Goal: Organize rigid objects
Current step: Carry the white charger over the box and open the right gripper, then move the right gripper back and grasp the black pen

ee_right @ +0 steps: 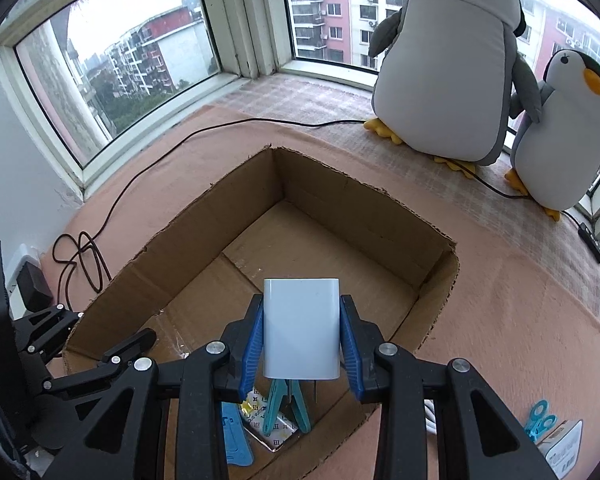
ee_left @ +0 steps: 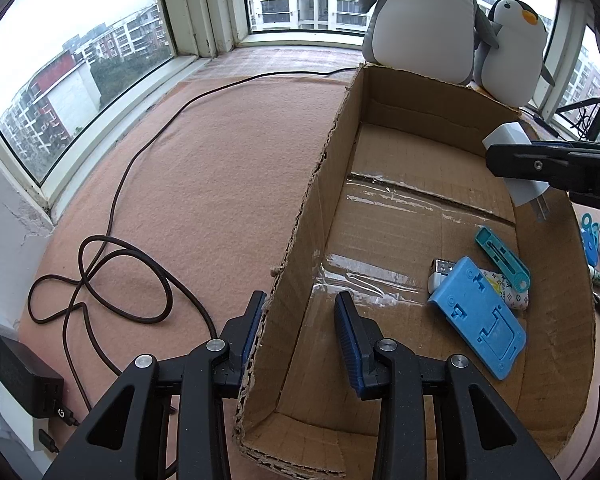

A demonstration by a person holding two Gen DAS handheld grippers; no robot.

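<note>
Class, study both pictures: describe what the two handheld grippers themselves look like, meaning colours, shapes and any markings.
Both the left gripper and the right gripper share one build: black angular linkage arms joined by round silver pins, ending in two flat fingers with ribbed blue pads. No cables or sleeves show on them.

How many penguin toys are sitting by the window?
2. The big penguin sits on the sill behind the cardboard box; the small penguin stands right beside it, nearer the corner. None look hidden.

My right black two-finger gripper with blue pads [ee_right: 302, 338] points steeply down, its jaws clamped on a white rectangular plastic charger block [ee_right: 301, 328]. My left black gripper with blue pads [ee_left: 300, 334] also angles down, astride the brown cardboard box wall [ee_left: 300, 236].
</note>
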